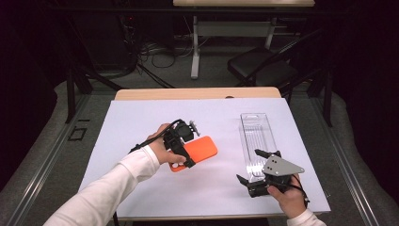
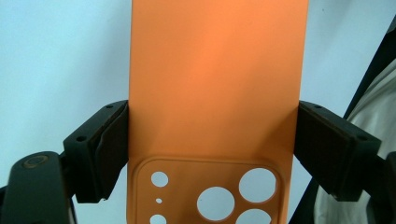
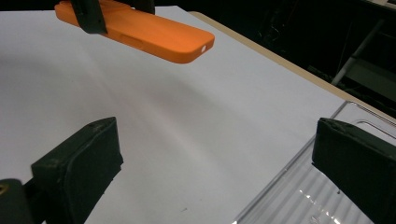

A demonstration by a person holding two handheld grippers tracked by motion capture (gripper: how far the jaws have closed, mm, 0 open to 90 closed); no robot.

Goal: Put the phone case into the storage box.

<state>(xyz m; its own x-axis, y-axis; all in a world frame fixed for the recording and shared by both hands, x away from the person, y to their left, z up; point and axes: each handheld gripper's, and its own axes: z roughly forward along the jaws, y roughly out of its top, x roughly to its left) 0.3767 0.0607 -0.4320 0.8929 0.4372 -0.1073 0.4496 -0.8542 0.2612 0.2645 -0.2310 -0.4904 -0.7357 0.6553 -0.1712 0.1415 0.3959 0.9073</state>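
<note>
An orange phone case (image 1: 200,151) is held above the white table sheet, with my left gripper (image 1: 181,149) shut across its sides near the camera cut-outs. In the left gripper view the case (image 2: 215,102) fills the middle, back side up, both jaws pressed on its edges. My right gripper (image 1: 256,165) stands open at the near end of a clear plastic tray (image 1: 258,136), nothing between its jaws. In the right gripper view the tray (image 3: 322,196) lies under the right jaw and the case (image 3: 149,32) hangs farther off.
A white sheet (image 1: 141,122) covers the wooden table (image 1: 197,93). A dark chair (image 1: 263,66) and a second table's legs (image 1: 195,47) stand beyond the far edge. Cables lie on the floor at the back.
</note>
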